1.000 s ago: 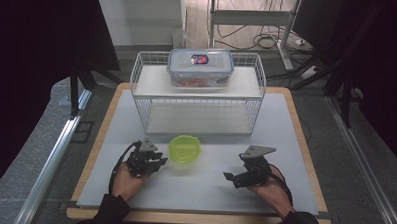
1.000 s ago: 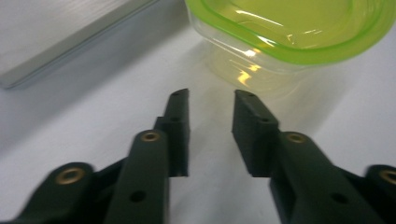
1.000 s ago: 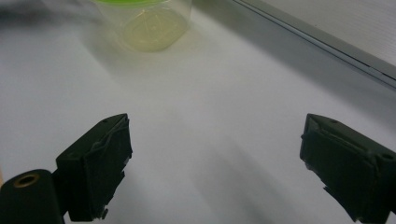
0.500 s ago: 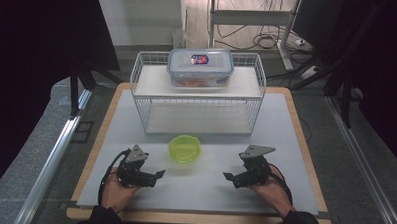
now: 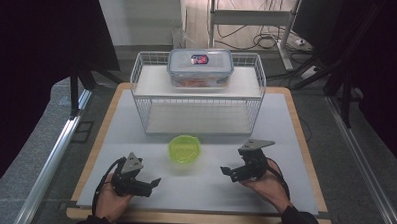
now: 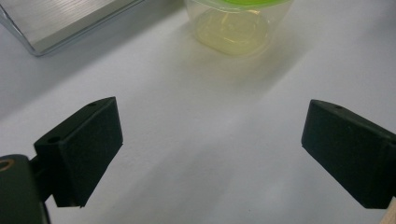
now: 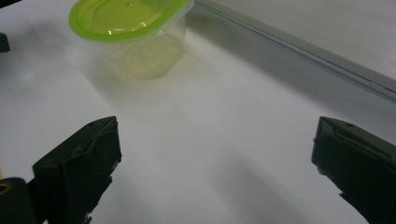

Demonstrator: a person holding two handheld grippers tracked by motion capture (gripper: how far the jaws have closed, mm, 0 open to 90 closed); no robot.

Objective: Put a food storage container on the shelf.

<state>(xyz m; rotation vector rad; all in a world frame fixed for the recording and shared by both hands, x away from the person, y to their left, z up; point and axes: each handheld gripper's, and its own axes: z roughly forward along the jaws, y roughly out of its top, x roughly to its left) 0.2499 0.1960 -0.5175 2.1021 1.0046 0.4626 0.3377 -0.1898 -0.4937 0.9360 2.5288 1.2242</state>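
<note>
Overhead, a small tub with a green lid sits at the frame's centre on a white mat, below a wire rack holding a lidded box. The left gripper and right gripper rest lower left and lower right, apparently parked. The left gripper view shows jaws spread, tub at the top. The right gripper view likewise: jaws spread, tub upper left.

A small clear tub with a green lid sits on the table. Behind it stands a white wire rack, a lidded clear container resting on its top shelf.
</note>
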